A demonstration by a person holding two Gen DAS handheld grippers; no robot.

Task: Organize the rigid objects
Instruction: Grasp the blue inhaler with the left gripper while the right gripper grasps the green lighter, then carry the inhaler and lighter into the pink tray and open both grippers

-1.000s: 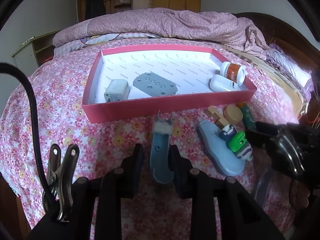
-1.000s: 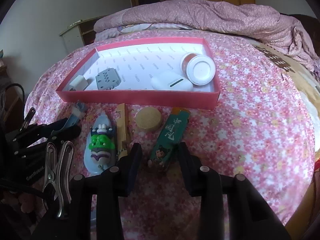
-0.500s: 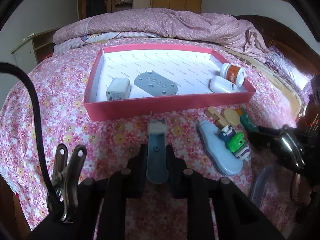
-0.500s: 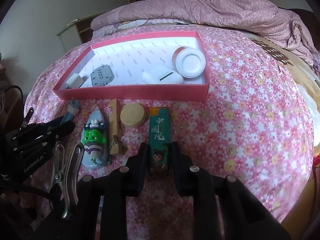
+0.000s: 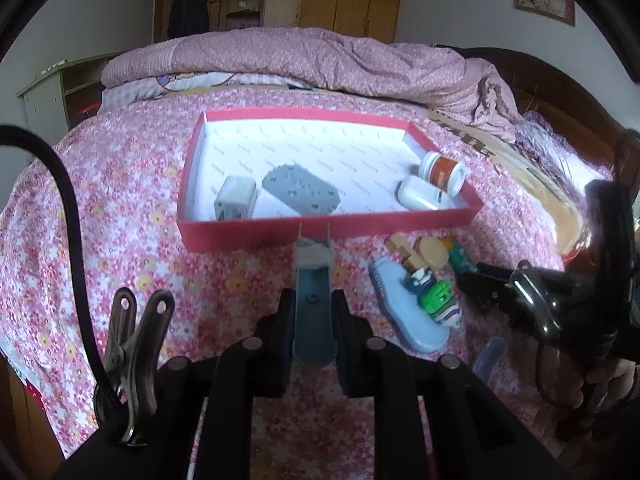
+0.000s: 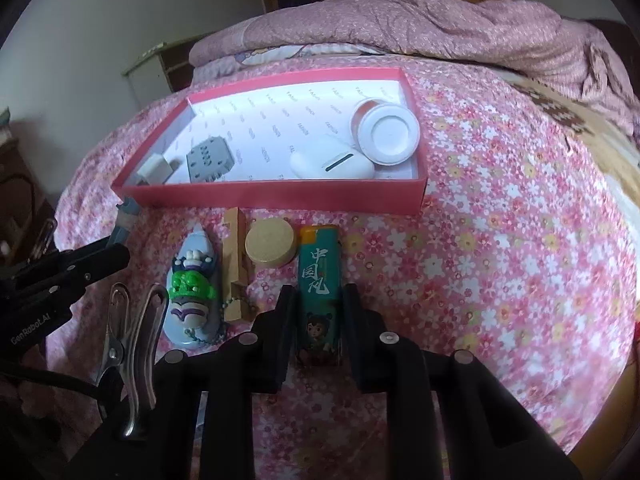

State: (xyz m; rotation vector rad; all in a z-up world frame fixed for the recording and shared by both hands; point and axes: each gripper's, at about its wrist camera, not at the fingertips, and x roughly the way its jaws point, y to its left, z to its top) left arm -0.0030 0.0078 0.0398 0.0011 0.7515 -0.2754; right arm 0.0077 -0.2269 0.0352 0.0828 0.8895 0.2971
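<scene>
Blue razor (image 5: 312,312) pinched in the left gripper (image 5: 313,334) just before the red box (image 5: 320,228) on the bed (image 5: 120,248), green lighter (image 6: 318,292) clamped by the right gripper (image 6: 318,332), wooden disc (image 6: 269,243) beside it, white jar (image 6: 386,134) inside the box.

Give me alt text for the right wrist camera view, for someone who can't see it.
The right claw is closed on a green lighter lying on a pink floral bedspread. Beyond it sits a red tray holding a white jar, a white case and a grey block.
</scene>
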